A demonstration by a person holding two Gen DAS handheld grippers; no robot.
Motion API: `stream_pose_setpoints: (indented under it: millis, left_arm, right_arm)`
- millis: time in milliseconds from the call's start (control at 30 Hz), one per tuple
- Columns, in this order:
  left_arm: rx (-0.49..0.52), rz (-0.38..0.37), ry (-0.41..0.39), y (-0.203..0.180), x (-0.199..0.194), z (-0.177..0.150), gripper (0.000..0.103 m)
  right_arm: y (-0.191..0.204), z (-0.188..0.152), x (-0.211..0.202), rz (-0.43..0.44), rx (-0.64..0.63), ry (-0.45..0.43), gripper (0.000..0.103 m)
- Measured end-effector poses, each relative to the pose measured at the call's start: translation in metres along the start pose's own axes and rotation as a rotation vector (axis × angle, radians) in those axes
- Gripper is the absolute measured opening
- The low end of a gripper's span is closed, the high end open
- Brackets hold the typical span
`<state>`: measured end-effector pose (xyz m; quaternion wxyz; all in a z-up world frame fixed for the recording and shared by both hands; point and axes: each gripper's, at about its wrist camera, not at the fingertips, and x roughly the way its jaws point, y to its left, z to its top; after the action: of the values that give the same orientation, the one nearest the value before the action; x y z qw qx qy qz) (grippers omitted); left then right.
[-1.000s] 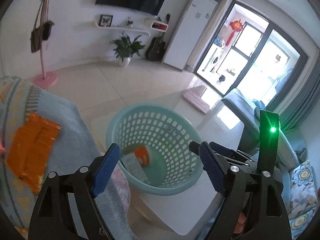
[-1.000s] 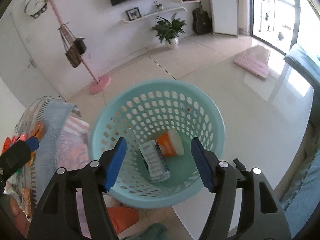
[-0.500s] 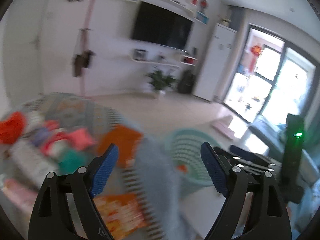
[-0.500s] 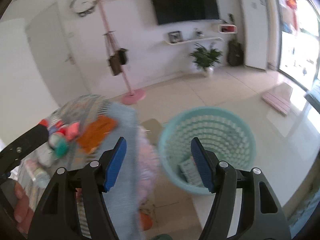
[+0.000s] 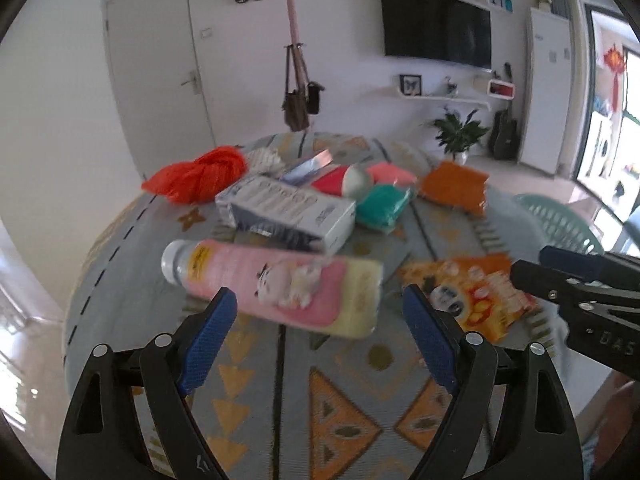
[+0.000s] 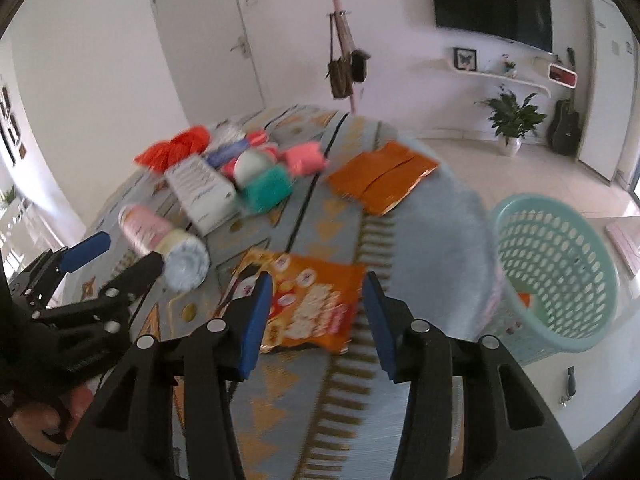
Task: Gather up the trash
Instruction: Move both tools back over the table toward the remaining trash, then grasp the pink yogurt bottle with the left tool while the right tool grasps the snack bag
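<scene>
Trash lies scattered on a round table with a patterned cloth [image 5: 344,392]. In the left wrist view a pink bottle [image 5: 280,284] lies on its side just ahead of my left gripper [image 5: 318,310], which is wide open and empty. In the right wrist view an orange snack bag [image 6: 316,300] lies flat under and between the fingers of my right gripper [image 6: 317,286]. Its jaws are closing, and the pads stand apart from the bag. The teal mesh basket [image 6: 560,272] stands off the table's right edge, with something orange inside.
Further back on the cloth lie a white carton [image 5: 288,208], a red net bag [image 5: 196,176], a teal pack [image 5: 382,204], a pink pack [image 6: 304,158] and a flat orange packet [image 6: 380,178]. Each gripper shows in the other's view: left gripper [image 6: 120,256], right gripper [image 5: 536,266].
Both grippers swung left from above the basket to over the table's trash. The right jaws have narrowed; the left stay wide.
</scene>
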<state>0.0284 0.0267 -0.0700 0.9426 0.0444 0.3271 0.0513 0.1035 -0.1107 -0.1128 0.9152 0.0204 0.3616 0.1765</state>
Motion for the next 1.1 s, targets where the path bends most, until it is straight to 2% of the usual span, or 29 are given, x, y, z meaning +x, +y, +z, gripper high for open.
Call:
stream_pose_setpoints:
  millis: [100,133,233,500,567,633,733,833,900,967,1033,1067,1100]
  left_arm:
    - [0.042,0.056,0.001,0.001,0.001,-0.008,0.082]
    - [0.042,0.050,0.003,0.005,0.002,-0.011,0.083]
    - [0.017,0.035,0.017,0.018,-0.003,-0.017,0.082]
    - [-0.052,0.100,0.032,0.070,-0.031,-0.037,0.082]
    - [-0.076,0.108,0.035,0.082,-0.036,-0.039,0.078]
    - [-0.109,0.048,0.020,0.094,-0.042,-0.039,0.078]
    - [-0.174,-0.154,0.014,0.105,-0.046,-0.036,0.081]
    - [-0.285,-0.246,0.043,0.115,-0.033,-0.023,0.086]
    - [-0.380,-0.281,0.088,0.125,-0.012,-0.011,0.086]
    - [-0.428,-0.294,0.129,0.129,0.009,-0.003,0.086]
    - [-0.424,-0.258,0.180,0.126,0.032,0.005,0.082]
    - [-0.416,-0.245,0.211,0.123,0.043,0.008,0.075]
    - [-0.412,-0.239,0.235,0.119,0.050,0.008,0.072]
  right_arm:
    - [0.001,-0.005,0.009,0.008,0.013,0.027,0.043]
    - [0.000,-0.006,0.010,0.011,0.017,0.032,0.043]
    - [0.002,-0.009,0.018,0.011,0.023,0.051,0.043]
    - [0.017,-0.009,0.023,0.040,-0.018,0.054,0.043]
    - [0.019,-0.008,0.026,0.042,-0.024,0.059,0.043]
    - [0.019,-0.008,0.027,0.043,-0.025,0.062,0.043]
    - [0.018,-0.007,0.026,0.045,-0.020,0.059,0.043]
    - [0.019,-0.005,0.025,0.044,-0.023,0.052,0.043]
    - [0.018,-0.005,0.023,0.037,-0.033,0.049,0.043]
    - [0.017,-0.006,0.020,0.029,-0.044,0.051,0.045]
    - [0.014,-0.008,0.018,0.021,-0.054,0.055,0.053]
    - [0.013,-0.009,0.017,0.022,-0.060,0.055,0.058]
    - [0.014,-0.010,0.015,0.021,-0.068,0.056,0.060]
